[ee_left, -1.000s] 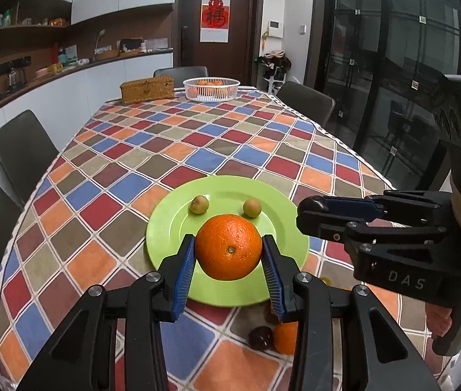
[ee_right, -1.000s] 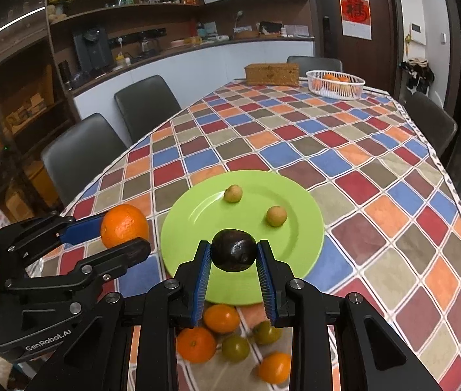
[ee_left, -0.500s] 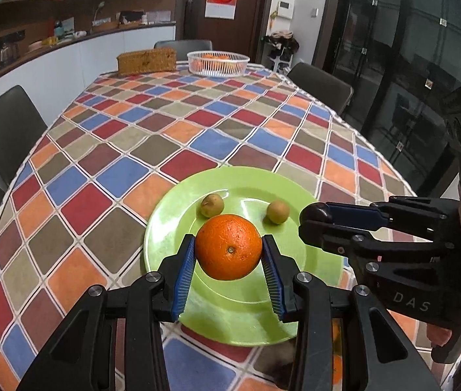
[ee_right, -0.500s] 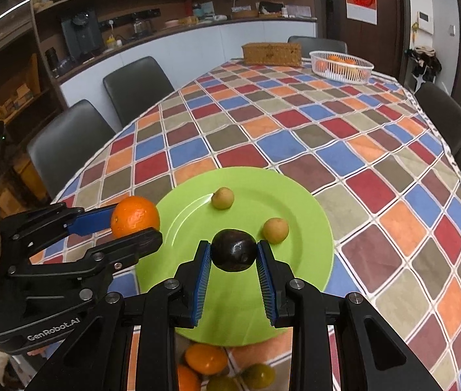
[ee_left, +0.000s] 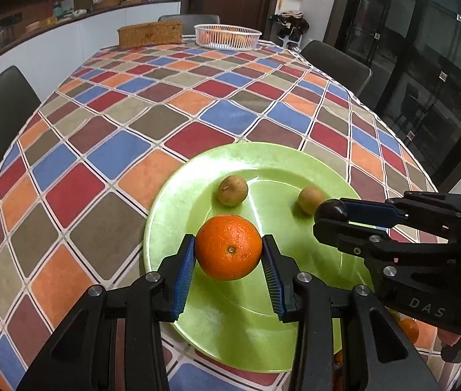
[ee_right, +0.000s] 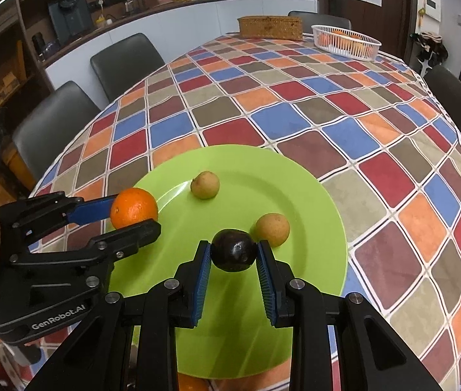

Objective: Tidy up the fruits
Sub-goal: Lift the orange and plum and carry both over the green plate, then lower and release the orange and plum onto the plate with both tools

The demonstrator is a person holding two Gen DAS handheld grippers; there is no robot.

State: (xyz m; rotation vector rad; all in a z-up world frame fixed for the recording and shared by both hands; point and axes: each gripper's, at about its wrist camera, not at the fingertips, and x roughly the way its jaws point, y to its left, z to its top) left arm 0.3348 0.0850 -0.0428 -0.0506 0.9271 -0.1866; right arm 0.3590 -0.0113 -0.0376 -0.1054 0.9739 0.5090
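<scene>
My left claw is pinching an orange and holds it above the near left part of the green plate. Two small tan fruits already lie on the plate, apart from each other, so the job is partly done. My right claw is clamped on a dark round fruit, held over the plate just beside the right-hand tan one. I judge both loads are ready to set down. A few small orange fruits wait on the tabletop past the plate's near edge.
</scene>
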